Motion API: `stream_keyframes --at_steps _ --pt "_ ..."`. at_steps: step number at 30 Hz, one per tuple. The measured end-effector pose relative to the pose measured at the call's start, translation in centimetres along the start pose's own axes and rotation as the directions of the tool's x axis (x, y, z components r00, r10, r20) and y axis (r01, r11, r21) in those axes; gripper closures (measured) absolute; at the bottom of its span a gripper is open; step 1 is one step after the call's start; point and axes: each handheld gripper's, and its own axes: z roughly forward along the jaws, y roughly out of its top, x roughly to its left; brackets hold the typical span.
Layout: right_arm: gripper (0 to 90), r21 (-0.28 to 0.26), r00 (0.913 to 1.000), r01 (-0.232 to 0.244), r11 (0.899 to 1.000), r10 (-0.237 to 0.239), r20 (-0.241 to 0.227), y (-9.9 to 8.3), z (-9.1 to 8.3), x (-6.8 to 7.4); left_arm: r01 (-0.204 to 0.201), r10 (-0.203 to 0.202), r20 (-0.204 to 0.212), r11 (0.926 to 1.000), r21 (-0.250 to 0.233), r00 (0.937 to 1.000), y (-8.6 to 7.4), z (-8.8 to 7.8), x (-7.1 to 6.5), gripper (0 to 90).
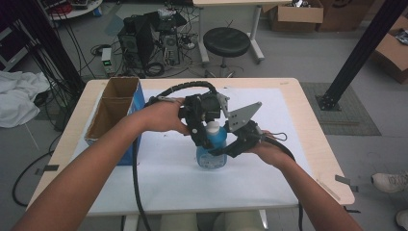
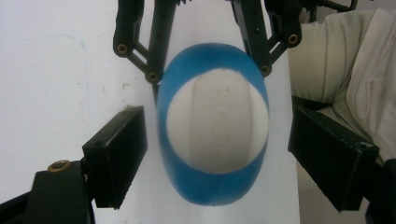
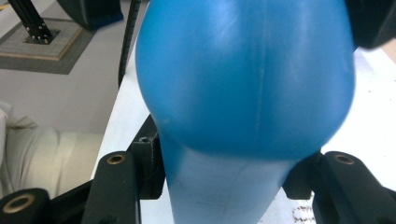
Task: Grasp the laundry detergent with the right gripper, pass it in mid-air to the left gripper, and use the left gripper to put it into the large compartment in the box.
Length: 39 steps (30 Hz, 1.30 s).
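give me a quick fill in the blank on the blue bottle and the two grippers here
1. The right gripper is shut on the ____ bottle.
2. The bottle's cap is ____ in colour.
3. The left gripper hangs above the cap with its jaws ____, one on each side and not touching it.
4. At the table's left edge stands an open cardboard ____.

Missing words: blue; white; open; box
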Motion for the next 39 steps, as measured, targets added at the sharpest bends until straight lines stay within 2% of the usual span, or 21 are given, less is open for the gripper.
stream_keyframes --at_steps 21,32,39 --pt "45.3 -0.002 1.0 -0.007 1.0 0.007 -0.007 -0.2 0.2 -0.1 0.005 -0.005 0.007 0.9993 0.036 1.0 0.4 1.4 0.1 21.5" --pt "45.2 -0.002 0.9999 -0.01 1.0 0.01 -0.011 -0.3 0.2 0.0 -0.005 0.005 0.002 0.9994 0.035 1.0 0.4 1.5 0.2 26.1" --pt "45.2 -0.005 0.9999 -0.012 1.0 0.012 -0.012 -0.3 0.3 0.0 -0.012 0.011 0.015 0.9994 0.032 0.9998 0.5 1.6 0.0 29.6"
